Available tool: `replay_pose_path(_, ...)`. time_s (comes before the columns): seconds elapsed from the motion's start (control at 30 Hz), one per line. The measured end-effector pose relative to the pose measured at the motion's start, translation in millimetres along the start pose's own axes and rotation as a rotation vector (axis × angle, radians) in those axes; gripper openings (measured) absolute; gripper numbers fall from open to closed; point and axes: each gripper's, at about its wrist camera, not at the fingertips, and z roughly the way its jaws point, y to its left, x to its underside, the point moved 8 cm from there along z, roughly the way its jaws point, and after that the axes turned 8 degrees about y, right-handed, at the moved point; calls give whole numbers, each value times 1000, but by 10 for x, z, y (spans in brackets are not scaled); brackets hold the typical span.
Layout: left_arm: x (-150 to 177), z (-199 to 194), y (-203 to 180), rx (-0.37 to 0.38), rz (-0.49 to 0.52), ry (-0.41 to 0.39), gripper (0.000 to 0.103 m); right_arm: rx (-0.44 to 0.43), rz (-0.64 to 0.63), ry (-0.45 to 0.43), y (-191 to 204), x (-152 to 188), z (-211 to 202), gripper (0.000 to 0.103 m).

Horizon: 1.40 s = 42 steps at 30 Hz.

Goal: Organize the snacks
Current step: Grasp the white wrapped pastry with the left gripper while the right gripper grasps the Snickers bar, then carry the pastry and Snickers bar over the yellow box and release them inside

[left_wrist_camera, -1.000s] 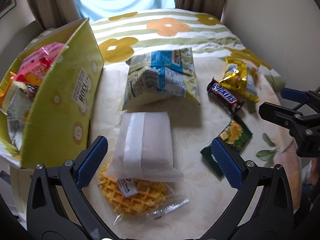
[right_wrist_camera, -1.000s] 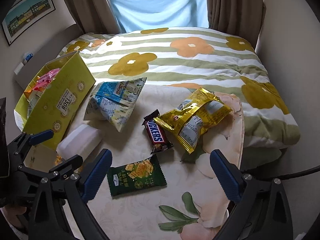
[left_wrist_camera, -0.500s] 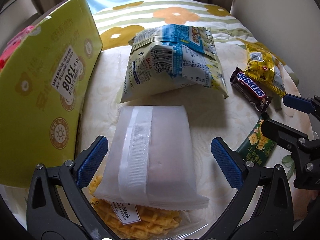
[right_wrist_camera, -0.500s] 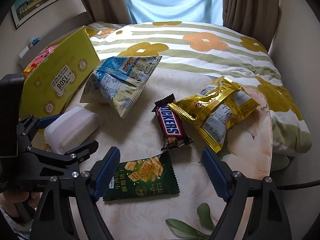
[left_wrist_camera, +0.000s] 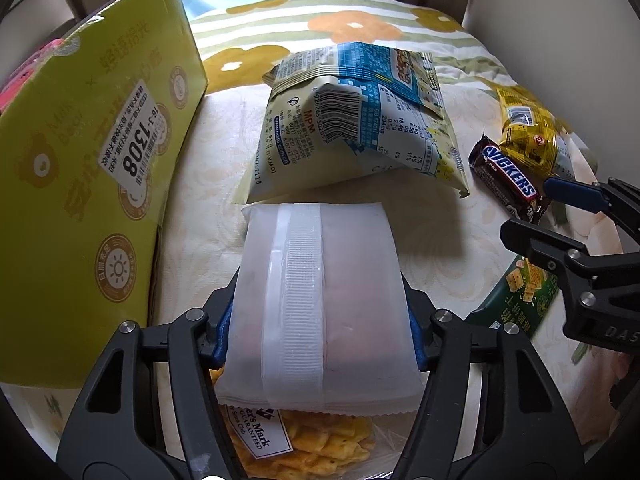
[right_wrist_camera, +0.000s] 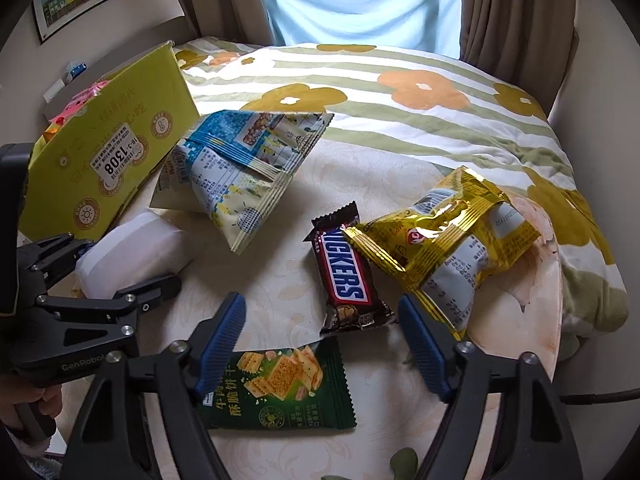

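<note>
The left gripper [left_wrist_camera: 320, 328] has just closed on the white packet [left_wrist_camera: 320, 280] (presumably bound for the yellow box [left_wrist_camera: 100, 184]), while the right gripper [right_wrist_camera: 320, 344], jaws narrowing but empty, straddles the Snickers bar [right_wrist_camera: 346, 276].

My left wrist camera looks steeply down, very near the white packet [left_wrist_camera: 320, 300], while my right wrist camera sits further right, tilted down over the Snickers bar [right_wrist_camera: 346, 276]; both share the yellow-green box [left_wrist_camera: 92, 184] and blue-white bag [right_wrist_camera: 244, 168].
</note>
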Motion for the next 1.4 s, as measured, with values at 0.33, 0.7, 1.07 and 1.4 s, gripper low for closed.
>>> replay_pose_path(0.33,19,-38,-7,7,-12,4,61,31,-52,9,-6,-102,163,54)
replay_pose_path(0.7,13,-134,1,11,-17,0,61,109,-144,-2,136,-128,188,27)
replay_pose_path(1.07,-21,-660,-100,28,-16,-75,61,79,-65,-14,140,4,-268,26)
replay_pose_path(1.4,-192,-1631,78,54,-62,-228,61,65,-73,-142,454,-279,-1109,26)
